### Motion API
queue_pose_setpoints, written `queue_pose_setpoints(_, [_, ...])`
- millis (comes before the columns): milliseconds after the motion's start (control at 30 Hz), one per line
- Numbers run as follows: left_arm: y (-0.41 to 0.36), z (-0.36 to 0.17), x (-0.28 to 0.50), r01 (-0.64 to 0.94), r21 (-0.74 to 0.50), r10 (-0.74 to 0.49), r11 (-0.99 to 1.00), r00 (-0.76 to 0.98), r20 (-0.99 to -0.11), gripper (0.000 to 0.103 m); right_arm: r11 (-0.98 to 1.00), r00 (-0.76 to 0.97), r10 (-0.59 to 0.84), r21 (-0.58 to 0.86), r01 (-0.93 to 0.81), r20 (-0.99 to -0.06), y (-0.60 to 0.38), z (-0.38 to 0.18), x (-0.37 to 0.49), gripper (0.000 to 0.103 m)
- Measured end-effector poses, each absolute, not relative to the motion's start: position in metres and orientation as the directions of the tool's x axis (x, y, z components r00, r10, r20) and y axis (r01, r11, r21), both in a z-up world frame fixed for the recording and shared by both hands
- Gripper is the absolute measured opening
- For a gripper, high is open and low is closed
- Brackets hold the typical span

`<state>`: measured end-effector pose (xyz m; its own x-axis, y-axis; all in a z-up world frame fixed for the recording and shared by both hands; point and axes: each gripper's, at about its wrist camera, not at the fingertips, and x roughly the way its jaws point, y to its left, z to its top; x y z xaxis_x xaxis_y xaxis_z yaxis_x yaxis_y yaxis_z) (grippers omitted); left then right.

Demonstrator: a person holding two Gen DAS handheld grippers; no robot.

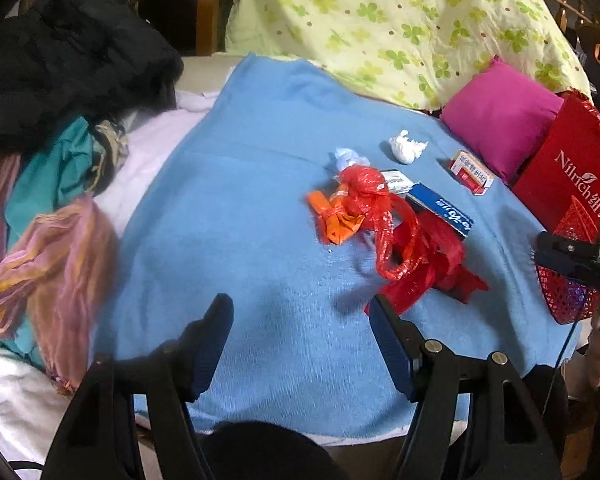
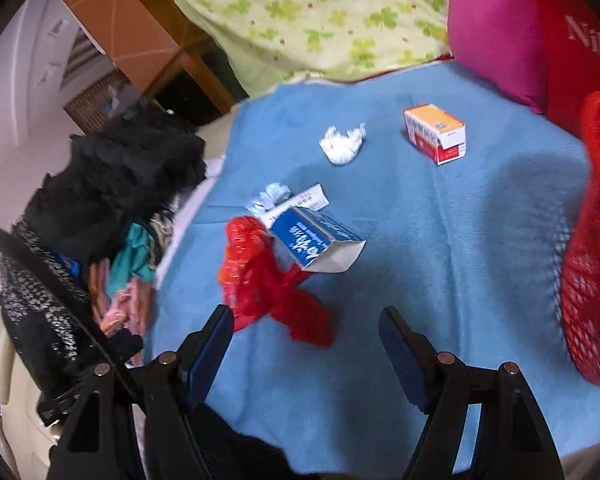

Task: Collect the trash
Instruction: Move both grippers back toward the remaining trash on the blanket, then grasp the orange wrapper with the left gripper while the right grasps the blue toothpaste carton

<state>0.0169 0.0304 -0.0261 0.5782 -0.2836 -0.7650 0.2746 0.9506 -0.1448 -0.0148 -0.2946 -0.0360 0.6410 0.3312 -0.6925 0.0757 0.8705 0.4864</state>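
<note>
Blue blanket point(image 1: 240, 208) (bed cover), clover quilt point(image 1: 400, 24) behind, clothes pile point(image 1: 60, 120) beside

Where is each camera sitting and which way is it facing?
Left wrist: sits on the left tongs, looks down across the blue blanket at the red bag; its own open fingers, plus the right tongs at the edge.
Right wrist: sits on the right tongs, looks down at the blue box; only its own open fingers.
Shared: blanket, bag, box, red basket.
</note>
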Motion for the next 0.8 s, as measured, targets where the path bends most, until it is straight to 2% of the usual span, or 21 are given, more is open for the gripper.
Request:
queue_pose_setpoints(300, [-0.009,-0.022,0.075,0.330,-0.170,-0.337,0.929,0.561,-0.756,0.071,0.870,0.603,0.350,0.487,0.075,-0.717,-0.298,-0.065,0.057,0.078])
queue_pose_setpoints(600, [-0.010,-0.072,0.129,0.312,-0.185,-0.321,0.932,0.471,-0.822,0.071,0.835,0.568,0.424,0.547,0.055,-0.705,-0.300,-0.094,0.114,0.078])
queue_pose_setpoints(733, [-0.006,-0.086,0.138,0.328,-0.268,-0.394,0.906,0.421,-0.817,0.068,0.833,0.526,0.455,0.552,0.035,-0.719,-0.293,-0.110,0.129,0.078])
queue_pose_setpoints(800, [-0.013,-0.087,0.140,0.356,-0.272,-0.412,0.894,0.415,-0.811,0.068,0.836,0.520,0.462,0.548,0.015,-0.718,-0.288,-0.116,0.131,0.078])
